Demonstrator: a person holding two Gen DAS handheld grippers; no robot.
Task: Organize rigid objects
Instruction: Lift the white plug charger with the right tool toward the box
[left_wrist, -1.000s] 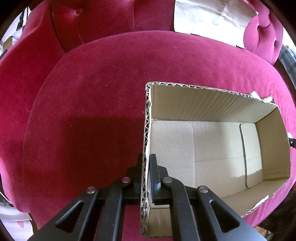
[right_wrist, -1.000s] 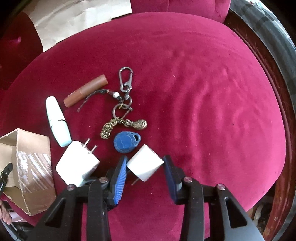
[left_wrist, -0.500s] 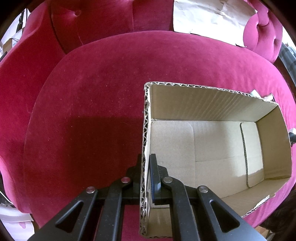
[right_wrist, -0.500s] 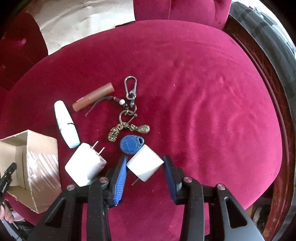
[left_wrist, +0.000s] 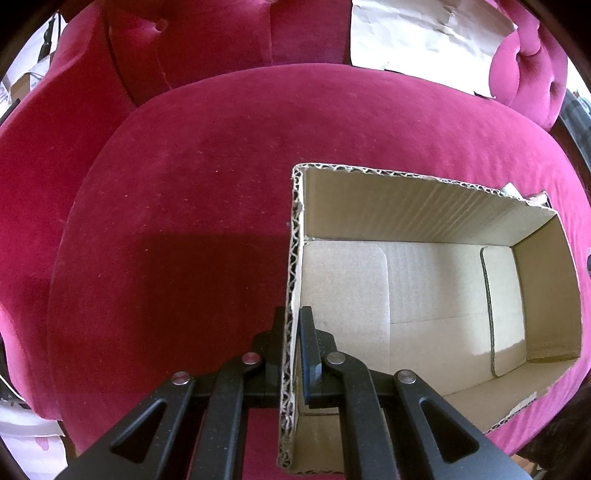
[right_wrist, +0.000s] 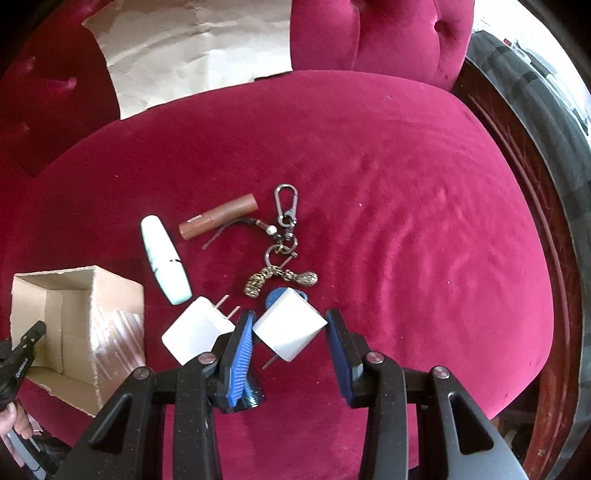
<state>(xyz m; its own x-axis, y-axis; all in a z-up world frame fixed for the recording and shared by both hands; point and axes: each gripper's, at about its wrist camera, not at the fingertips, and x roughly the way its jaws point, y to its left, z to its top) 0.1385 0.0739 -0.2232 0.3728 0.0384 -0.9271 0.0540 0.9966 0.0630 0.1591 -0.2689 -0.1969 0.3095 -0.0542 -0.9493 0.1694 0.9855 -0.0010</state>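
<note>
The white cube-shaped plug adapter (right_wrist: 290, 329) sits clamped between the blue ribbed pads of the right gripper (right_wrist: 290, 341), lifted clear of the crimson velvet seat cushion (right_wrist: 406, 221). Just beside it lies a second white charger with bare prongs (right_wrist: 197, 329). Beyond lie a blue key fob (right_wrist: 272, 296), a brass keychain with carabiner clip (right_wrist: 284, 240), a pale oblong tube (right_wrist: 165, 264) and a brown cylindrical tube (right_wrist: 218, 217). The left gripper (left_wrist: 293, 354) pinches the near wall of the empty open-topped corrugated cardboard box (left_wrist: 413, 206), pads pressed together on it.
</note>
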